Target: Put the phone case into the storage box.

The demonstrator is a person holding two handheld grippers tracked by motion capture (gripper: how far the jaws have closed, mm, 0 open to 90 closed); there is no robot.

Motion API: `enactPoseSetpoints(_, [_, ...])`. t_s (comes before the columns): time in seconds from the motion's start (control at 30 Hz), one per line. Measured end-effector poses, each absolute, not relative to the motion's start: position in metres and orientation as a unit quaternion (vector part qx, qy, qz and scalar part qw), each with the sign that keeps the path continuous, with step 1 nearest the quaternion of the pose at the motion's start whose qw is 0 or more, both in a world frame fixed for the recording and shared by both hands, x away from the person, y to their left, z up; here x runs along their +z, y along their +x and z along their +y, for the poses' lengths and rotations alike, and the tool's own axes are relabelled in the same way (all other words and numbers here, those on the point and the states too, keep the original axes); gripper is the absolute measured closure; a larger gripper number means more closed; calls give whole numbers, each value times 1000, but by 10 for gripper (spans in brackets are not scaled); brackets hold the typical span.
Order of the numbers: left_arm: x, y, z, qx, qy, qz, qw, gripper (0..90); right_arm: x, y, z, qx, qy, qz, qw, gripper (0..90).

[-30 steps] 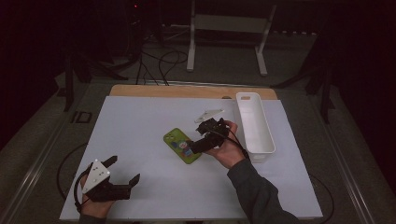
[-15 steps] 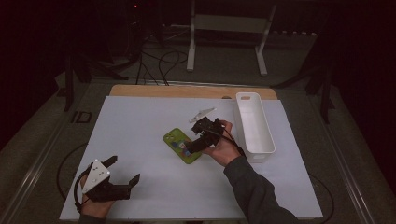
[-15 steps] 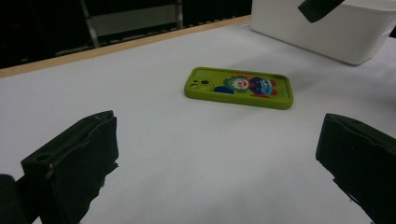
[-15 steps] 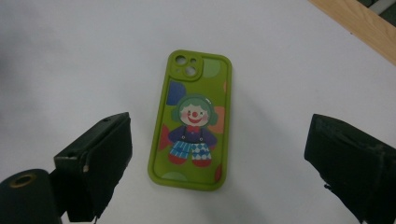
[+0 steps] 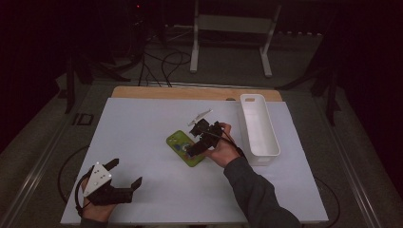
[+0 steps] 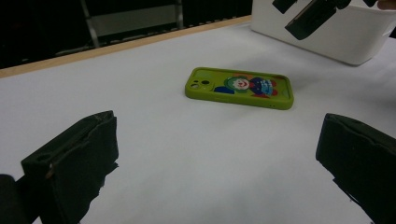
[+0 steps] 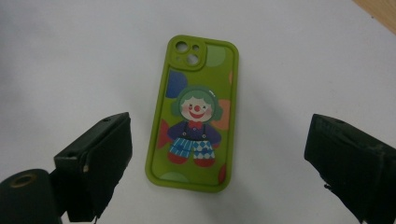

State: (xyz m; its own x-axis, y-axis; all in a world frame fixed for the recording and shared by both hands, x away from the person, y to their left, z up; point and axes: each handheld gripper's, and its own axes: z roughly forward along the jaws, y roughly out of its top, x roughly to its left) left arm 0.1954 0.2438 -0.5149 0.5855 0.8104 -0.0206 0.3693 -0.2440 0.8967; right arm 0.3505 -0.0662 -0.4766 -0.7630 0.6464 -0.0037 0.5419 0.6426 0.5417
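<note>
A green phone case [image 5: 185,147] with a clown picture lies flat on the white table [image 5: 142,128], face down. My right gripper [image 5: 199,142] hovers just above the phone's near end, open, with the phone [image 7: 196,114] between and below its spread jaws. My left gripper [image 5: 124,175] rests near the table's front left corner, open and empty. From there the phone [image 6: 240,87] lies well ahead of it, with the right gripper [image 6: 308,14] above and beyond.
A long white bin [image 5: 259,128] stands to the right of the phone, close to the right hand. The table's wooden far edge [image 5: 190,91] runs behind. Stand legs and cables lie on the dark floor beyond.
The right gripper has shifted slightly left and down toward the phone. The left gripper has stayed in place.
</note>
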Motion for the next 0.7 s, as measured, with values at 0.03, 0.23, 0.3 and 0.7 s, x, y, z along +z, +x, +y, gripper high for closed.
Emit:
enactPoseSetpoints(0.03, [-515,195,244,233,753,392,475,0,-477,351,-66,263,330,901,97,75])
enactPoseSetpoints(0.23, [-515,195,244,233,753,392,475,0,-482,353,-63,255,334,903,93,75])
enactPoseSetpoints(0.3, [-514,195,244,234,753,392,474,0,-484,354,-62,252,333,904,92,75])
enactPoseSetpoints(0.7, [-514,195,244,234,753,392,474,0,-492,356,-56,242,331,908,89,76])
